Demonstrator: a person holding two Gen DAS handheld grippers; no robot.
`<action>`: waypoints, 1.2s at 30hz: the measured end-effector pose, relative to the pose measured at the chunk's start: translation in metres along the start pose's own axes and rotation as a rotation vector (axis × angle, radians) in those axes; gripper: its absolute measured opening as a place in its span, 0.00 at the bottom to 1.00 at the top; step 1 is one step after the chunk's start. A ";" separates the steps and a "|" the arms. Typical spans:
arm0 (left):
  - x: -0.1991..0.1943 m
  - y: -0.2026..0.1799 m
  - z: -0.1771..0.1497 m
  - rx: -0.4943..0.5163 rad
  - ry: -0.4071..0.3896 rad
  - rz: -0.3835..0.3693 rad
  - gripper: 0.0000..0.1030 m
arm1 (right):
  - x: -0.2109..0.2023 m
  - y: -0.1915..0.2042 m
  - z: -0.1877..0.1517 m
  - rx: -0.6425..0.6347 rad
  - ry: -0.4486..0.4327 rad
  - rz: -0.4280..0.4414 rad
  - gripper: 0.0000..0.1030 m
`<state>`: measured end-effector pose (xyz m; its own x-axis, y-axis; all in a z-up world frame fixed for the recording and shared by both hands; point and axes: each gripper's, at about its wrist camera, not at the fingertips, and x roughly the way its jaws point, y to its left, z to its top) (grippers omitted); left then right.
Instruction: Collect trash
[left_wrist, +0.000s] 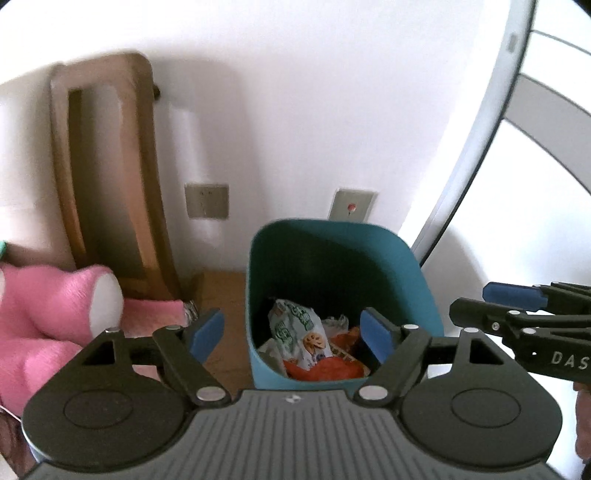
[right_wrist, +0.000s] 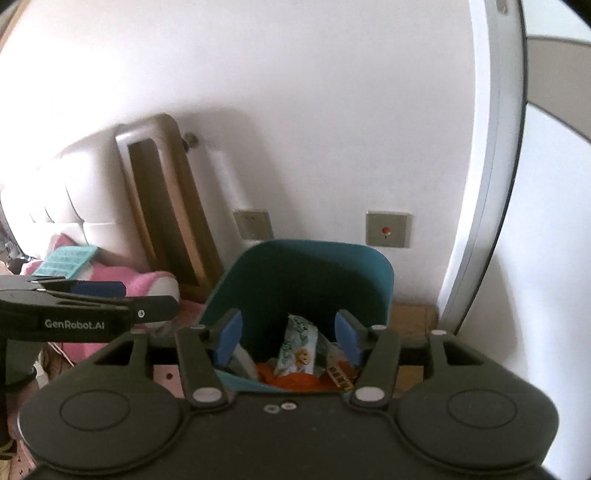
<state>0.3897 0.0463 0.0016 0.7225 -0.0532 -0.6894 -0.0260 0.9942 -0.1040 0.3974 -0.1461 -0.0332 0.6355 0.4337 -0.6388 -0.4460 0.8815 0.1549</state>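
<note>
A teal trash bin stands on the floor against the white wall; it also shows in the right wrist view. Inside lie a green-and-white snack wrapper, also in the right wrist view, and orange packaging. My left gripper is open and empty above the bin's near rim. My right gripper is open and empty above the bin. Each gripper shows from the side in the other's view, the right one and the left one.
A pink bedding heap lies left of the bin, with a brown wooden board leaning on the wall behind it. Two wall plates sit above the bin. A white door frame rises on the right.
</note>
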 end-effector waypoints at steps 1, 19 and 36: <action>-0.007 0.002 -0.002 0.008 -0.011 -0.004 0.79 | -0.007 0.004 -0.002 0.004 -0.011 -0.006 0.56; -0.133 0.032 -0.047 0.017 -0.199 -0.025 0.93 | -0.119 0.068 -0.040 0.046 -0.161 -0.020 0.60; -0.182 0.015 -0.060 0.028 -0.245 -0.011 1.00 | -0.160 0.076 -0.049 0.002 -0.165 -0.050 0.62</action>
<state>0.2160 0.0651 0.0824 0.8687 -0.0432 -0.4935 -0.0008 0.9961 -0.0886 0.2313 -0.1576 0.0436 0.7519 0.4142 -0.5129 -0.4104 0.9029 0.1275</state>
